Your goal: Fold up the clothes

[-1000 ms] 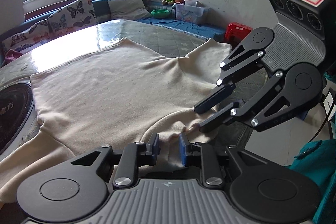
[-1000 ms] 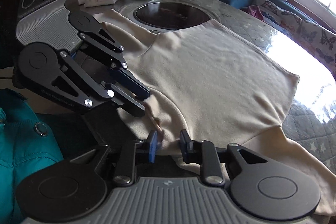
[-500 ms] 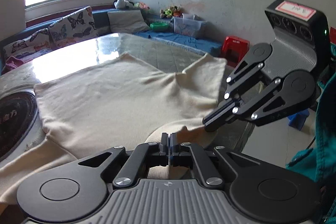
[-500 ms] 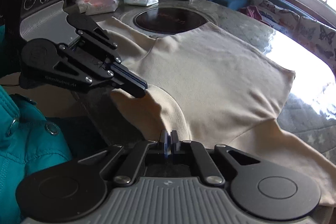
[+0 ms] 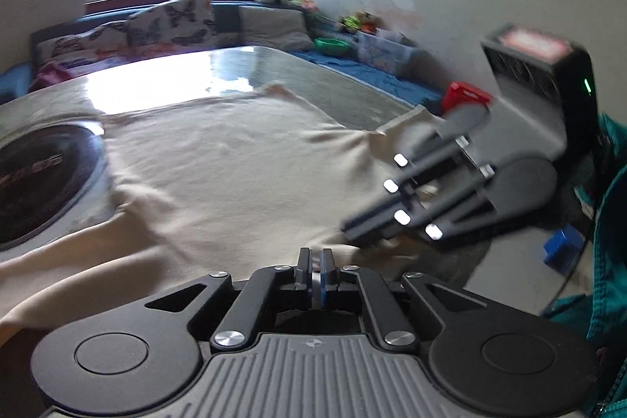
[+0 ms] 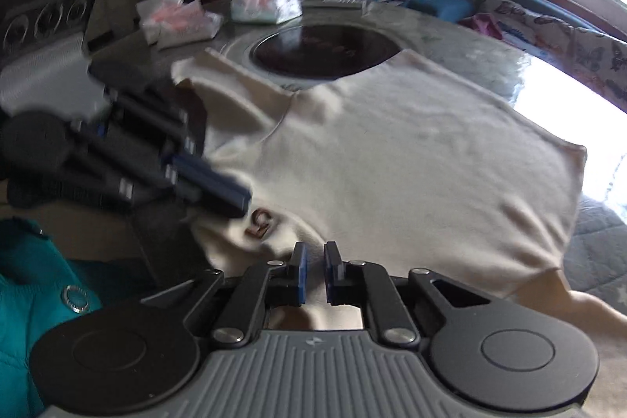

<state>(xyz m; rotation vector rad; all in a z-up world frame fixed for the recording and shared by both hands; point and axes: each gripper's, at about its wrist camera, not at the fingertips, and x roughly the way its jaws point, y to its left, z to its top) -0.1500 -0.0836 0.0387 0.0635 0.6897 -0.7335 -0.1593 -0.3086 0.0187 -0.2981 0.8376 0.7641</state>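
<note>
- Big round table (image 5: 274,65) fills the room, its glossy top catching window glare, and a dark round hotplate (image 6: 325,51) is sunk in the middle.
- Spread flat across that table is the cream sweater (image 6: 411,163): body open, hem toward the window side, one sleeve trailing off the near edge in the right wrist view. No fold in it yet that I can see, so the job looks to be right at its start.
- Here's the neckline end, at the near table edge just in front of both tools, with a small brown tag (image 6: 260,222) showing inside the collar.
- Left gripper (image 5: 314,261) is pinched tight at the collar edge. The blue pads sit almost together with a pale sliver of fabric between them, so I read that as a grip on the sweater.
- Right gripper (image 6: 313,261) shows a narrow gap between its pads, with cream cloth lying in and under that gap. The pads do not seem to be pressing on it, so I'd call that one parted a little and holding nothing.
- Both views are smeared with motion blur.
- Still to come, by my judgement: a secure hold on both sides, then every fold.
- Small stuff at the far rim: two soft plastic packets (image 6: 266,4), well clear of the garment.
</note>
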